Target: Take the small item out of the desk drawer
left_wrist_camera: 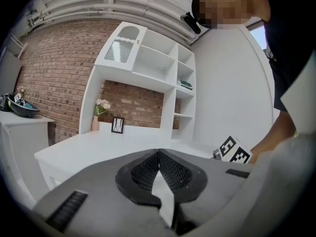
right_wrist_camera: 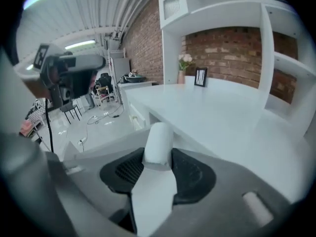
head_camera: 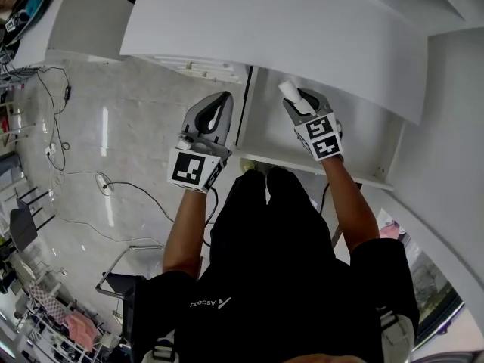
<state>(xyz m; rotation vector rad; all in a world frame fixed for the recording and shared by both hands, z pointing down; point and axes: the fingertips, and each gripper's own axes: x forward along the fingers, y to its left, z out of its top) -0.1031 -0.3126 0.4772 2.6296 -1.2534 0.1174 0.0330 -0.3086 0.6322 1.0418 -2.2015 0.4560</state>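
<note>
A small white cylinder-shaped item (head_camera: 288, 91) (right_wrist_camera: 158, 143) is pinched between the black pads of my right gripper (head_camera: 297, 100) (right_wrist_camera: 159, 156), which is shut on it. It is held over the open white desk drawer (head_camera: 266, 131), just under the edge of the white desk top (head_camera: 287, 29). My left gripper (head_camera: 224, 98) (left_wrist_camera: 158, 153) hovers to the left of the drawer, above the floor. Its jaws meet at the tips with nothing between them.
The drawer's front rim (head_camera: 302, 162) lies just ahead of the person's black-clad legs (head_camera: 272, 278). Cables (head_camera: 98, 180) trail over the pale floor on the left. A white shelf unit (left_wrist_camera: 148, 58), a flower vase (left_wrist_camera: 96, 116) and a small picture frame (left_wrist_camera: 117, 125) stand at the desk's back.
</note>
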